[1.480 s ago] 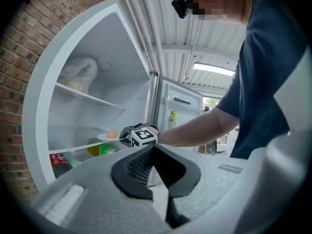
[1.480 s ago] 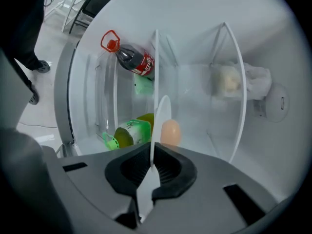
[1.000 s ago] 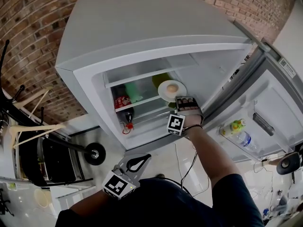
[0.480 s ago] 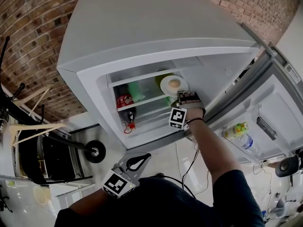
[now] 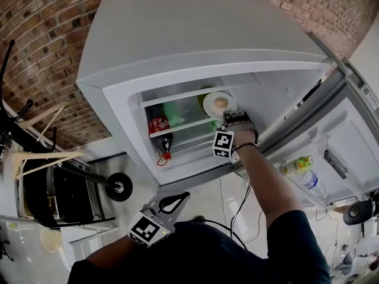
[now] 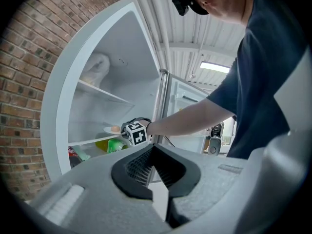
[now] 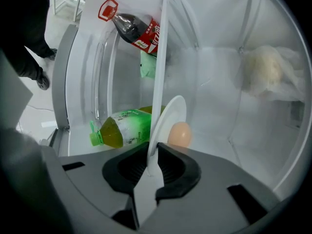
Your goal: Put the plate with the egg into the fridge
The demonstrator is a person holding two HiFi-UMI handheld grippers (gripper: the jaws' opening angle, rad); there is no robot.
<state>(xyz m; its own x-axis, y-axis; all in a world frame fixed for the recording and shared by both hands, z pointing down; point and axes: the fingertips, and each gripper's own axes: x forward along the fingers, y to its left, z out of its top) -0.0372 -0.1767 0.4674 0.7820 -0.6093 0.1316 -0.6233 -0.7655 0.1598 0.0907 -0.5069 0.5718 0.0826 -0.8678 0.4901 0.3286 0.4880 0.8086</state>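
Left gripper [image 5: 179,197]: jaws together, empty, held low outside the open white fridge [image 5: 177,34]. Round white plate [image 5: 210,109] carrying the brown egg [image 5: 220,103] sits on the glass shelf [image 5: 177,127]. Right gripper [image 7: 155,150]: jaws just been opening, narrow gap, plate rim between them.

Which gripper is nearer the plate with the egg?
Right. The right gripper, jaws just opening, straddles the plate rim inside the fridge; the left gripper hangs low outside it.

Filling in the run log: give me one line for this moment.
right gripper: jaws just opening, rim of round white plate between them | plate: on fridge shelf, tan egg on it | left gripper: shut, empty
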